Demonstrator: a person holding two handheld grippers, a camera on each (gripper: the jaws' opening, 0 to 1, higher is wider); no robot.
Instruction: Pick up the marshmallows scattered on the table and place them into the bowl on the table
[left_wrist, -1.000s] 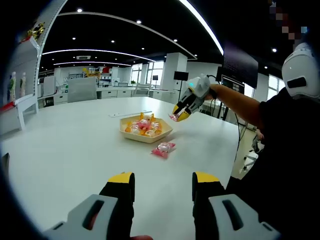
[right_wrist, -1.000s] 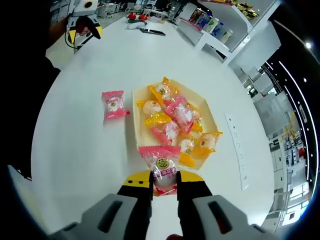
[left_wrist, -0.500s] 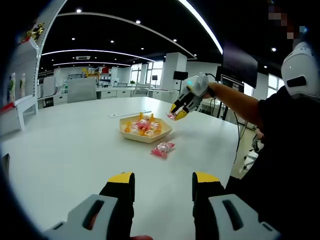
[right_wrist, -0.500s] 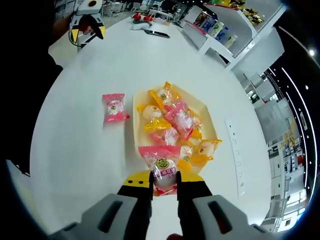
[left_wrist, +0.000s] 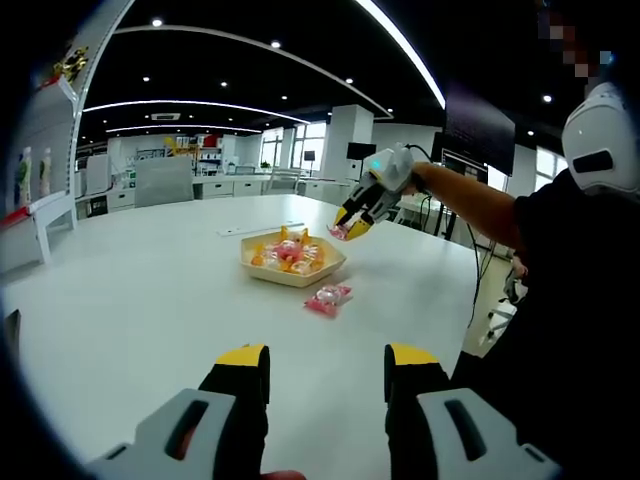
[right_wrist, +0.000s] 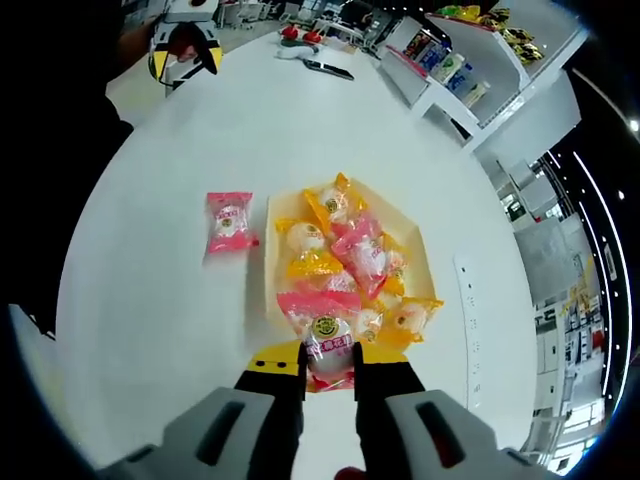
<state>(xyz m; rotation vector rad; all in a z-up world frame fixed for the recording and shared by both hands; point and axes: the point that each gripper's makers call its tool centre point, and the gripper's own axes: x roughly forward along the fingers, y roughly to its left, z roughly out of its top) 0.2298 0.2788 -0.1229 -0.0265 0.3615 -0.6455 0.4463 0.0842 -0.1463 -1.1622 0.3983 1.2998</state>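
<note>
Lifted a little higher since a second ago, the right gripper (left_wrist: 349, 225) hangs above the bowl (left_wrist: 293, 268) in the left gripper view; the left gripper (left_wrist: 326, 368) stands spread and empty. Right gripper view: jaws clamp a pink marshmallow (right_wrist: 327, 347) over the filled bowl (right_wrist: 418, 260); another packet (right_wrist: 229, 221) lies on the table (right_wrist: 150, 250) beside it.

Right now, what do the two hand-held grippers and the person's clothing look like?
Both match: the left hand-held gripper and right hand-held gripper have grey bodies with dark slots, black fingers and yellow tips. In the left gripper view the right one shows a small cyan light. The person wears a black short sleeve.
</note>
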